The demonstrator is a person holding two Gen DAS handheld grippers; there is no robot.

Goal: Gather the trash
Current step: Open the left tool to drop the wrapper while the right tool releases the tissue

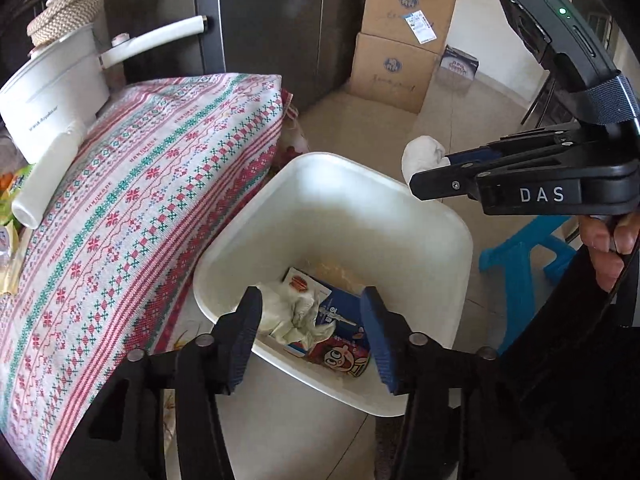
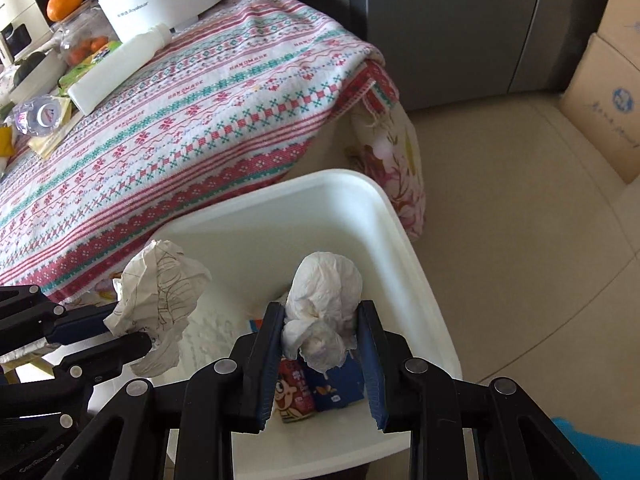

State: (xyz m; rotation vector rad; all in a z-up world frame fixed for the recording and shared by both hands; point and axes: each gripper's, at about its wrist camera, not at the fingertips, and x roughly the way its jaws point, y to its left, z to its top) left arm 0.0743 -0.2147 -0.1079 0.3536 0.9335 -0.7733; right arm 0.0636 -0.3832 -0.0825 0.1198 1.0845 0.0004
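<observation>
While poised over the bin, release centrally.
Left gripper gapes, nothing pinched; right gripper pinches a tissue wad: open it well inside the rim.

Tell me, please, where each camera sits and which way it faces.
Left wrist: on the left gripper, aimed down into the bin; its open jaws and a hand show.
Right wrist: on the right gripper, aimed down into the bin; its jaws clamp a tissue.
Shared: bin, tablecloth, the other gripper.
</observation>
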